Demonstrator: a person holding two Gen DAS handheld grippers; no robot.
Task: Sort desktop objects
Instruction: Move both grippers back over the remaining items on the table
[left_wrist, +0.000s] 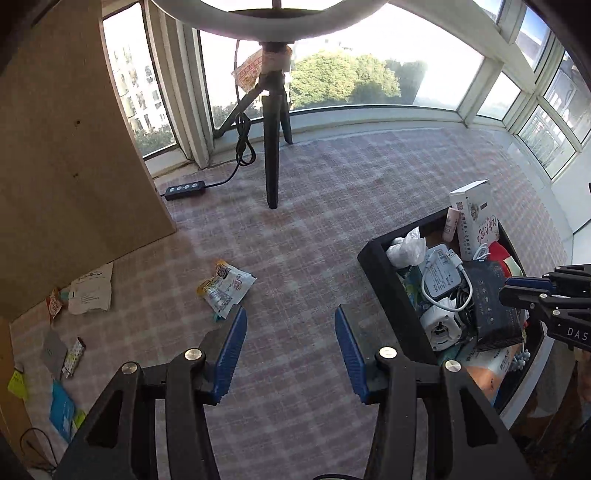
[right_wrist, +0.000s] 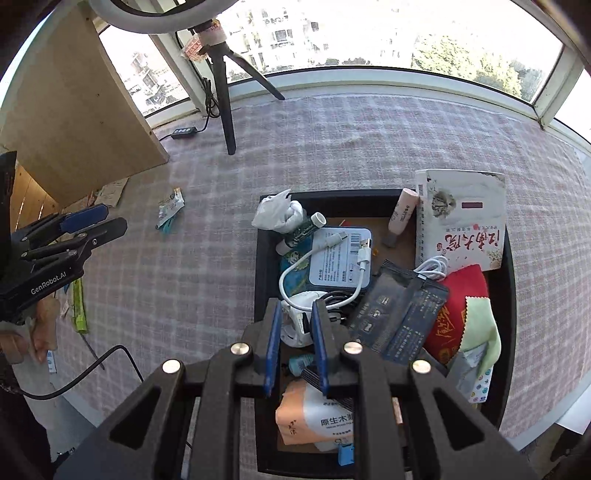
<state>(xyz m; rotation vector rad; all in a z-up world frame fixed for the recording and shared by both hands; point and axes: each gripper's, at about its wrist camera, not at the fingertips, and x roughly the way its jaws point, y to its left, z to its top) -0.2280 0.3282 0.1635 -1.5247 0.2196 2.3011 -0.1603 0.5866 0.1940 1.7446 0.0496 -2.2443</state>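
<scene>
At lower centre, the right gripper (right_wrist: 297, 332), jaws narrow and empty, hovers over the rigid white adapter (right_wrist: 295, 325): grip its flat sides.

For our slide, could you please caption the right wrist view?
Right hand-held gripper hovering over a cluttered black bin on a checked tablecloth.
</scene>
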